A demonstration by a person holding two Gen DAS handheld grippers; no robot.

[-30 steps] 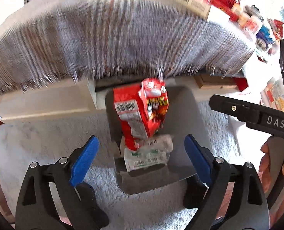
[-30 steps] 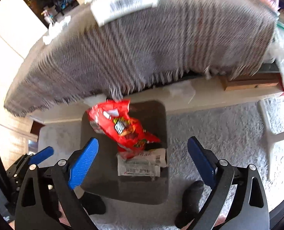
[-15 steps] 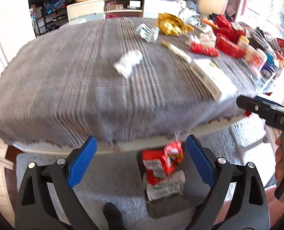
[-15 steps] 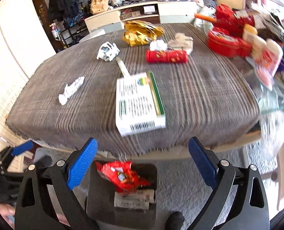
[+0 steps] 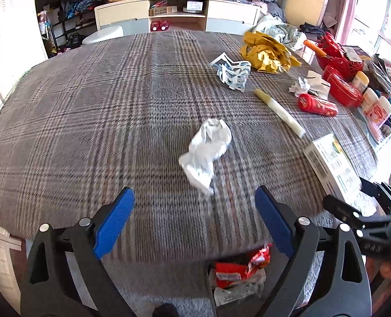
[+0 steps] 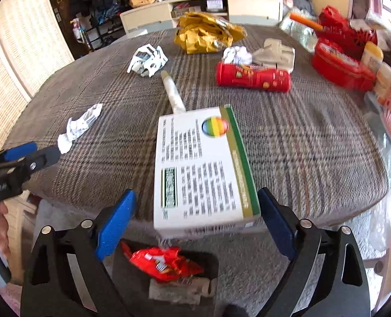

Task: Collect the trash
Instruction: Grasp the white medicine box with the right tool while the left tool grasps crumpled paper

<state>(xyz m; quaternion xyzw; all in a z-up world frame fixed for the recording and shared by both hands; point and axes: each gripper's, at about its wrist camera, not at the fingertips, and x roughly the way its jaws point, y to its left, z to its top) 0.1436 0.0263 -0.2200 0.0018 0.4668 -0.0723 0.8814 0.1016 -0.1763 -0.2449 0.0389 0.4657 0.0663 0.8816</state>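
Note:
My left gripper (image 5: 194, 222) is open and empty above the plaid-covered table (image 5: 89, 105), just short of a crumpled white paper (image 5: 206, 150). My right gripper (image 6: 195, 224) is open and empty, its blue pads on either side of the near end of a white and green box (image 6: 200, 169) at the table's front edge, not touching it. A dark bin (image 6: 211, 264) on the floor below holds a red snack wrapper (image 6: 163, 262) and a clear packet (image 6: 179, 289). The bin's contents also show in the left wrist view (image 5: 237, 269).
On the table lie a white stick (image 6: 173, 95), a red tube (image 6: 253, 78), a yellow crumpled bag (image 6: 206, 34), a white plastic wrapper (image 6: 148, 60), a paper ball (image 6: 236, 54) and red containers (image 6: 338, 66) at the right. A grey rug (image 6: 261, 251) covers the floor.
Both grippers have risen from over the bin up to table height. The table top and its litter have come into view, and the bin now sits low in both views.

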